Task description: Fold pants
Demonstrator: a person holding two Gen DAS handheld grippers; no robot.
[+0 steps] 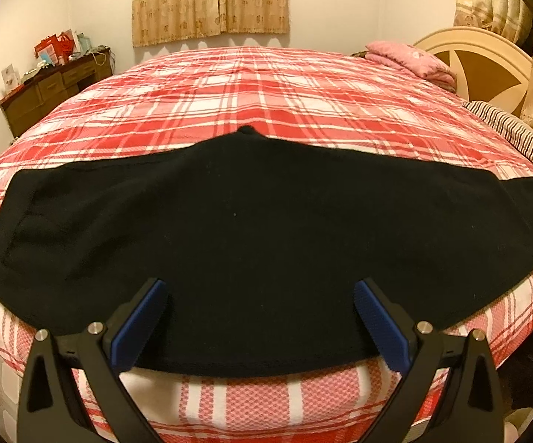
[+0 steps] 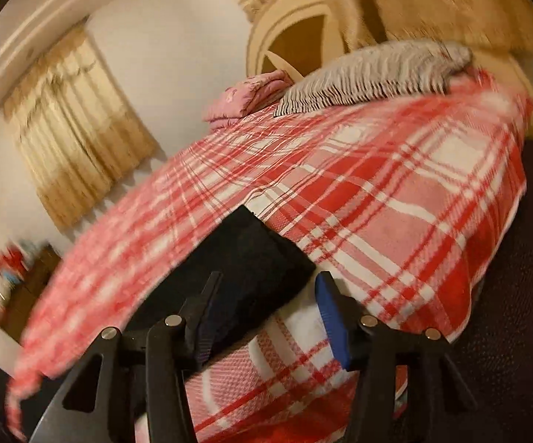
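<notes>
Black pants (image 1: 251,236) lie spread flat across the near edge of a plaid bed (image 1: 251,85), seemingly not yet folded small. The left gripper (image 1: 259,317) and right gripper (image 2: 266,313) hover with fingers apart, holding nothing. A dresser (image 1: 52,92), pink blanket (image 1: 410,62) and striped pillow (image 2: 370,70) sit well clear.

Black pants (image 1: 251,229) on red-white plaid bedspread (image 1: 251,88); pink pillow (image 1: 410,61); beige patterned curtain (image 1: 211,0); blue gripper pads (image 1: 381,326).

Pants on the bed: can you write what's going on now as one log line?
pants: flat on plaid bed | left tongs: open over near edge | right tongs: open at pants end | fold: not yet begun
</notes>
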